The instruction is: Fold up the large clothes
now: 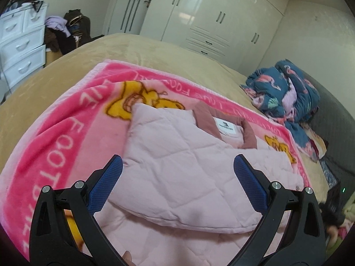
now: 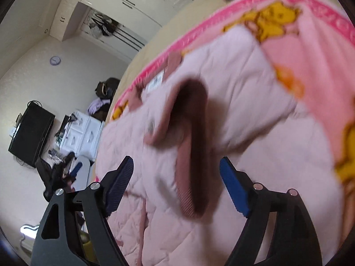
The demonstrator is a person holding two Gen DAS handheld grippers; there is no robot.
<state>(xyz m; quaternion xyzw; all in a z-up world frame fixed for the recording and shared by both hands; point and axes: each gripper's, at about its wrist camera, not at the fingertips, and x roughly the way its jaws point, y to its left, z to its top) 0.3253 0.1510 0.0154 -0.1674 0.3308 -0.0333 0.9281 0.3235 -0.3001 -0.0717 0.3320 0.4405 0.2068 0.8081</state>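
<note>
Bedroom walls and a white wardrobe (image 1: 213,20) stand behind a bed (image 1: 66,66) with a tan cover. At far left sits a white drawer unit (image 1: 21,42), with a heap of dark and lilac clothes (image 1: 66,30) beside it. On the bed lies a pink blanket (image 1: 66,128) printed with yellow bears and letters. On that blanket rests the jacket (image 1: 177,173), pale pink and quilted, with a darker pink collar and a white label; one sleeve is folded across its body. The left gripper (image 1: 177,168) hangs over the jacket, fingers (image 1: 106,184) released and wide apart, nothing between them. Further right, a blue flamingo-print bundle (image 1: 286,90) lies near the bed's edge. In the right wrist view, blurred, the right gripper (image 2: 176,168) is also spread, its fingers (image 2: 233,188) apart from the cloth, above a dark-lined cuff (image 2: 190,133).
</note>
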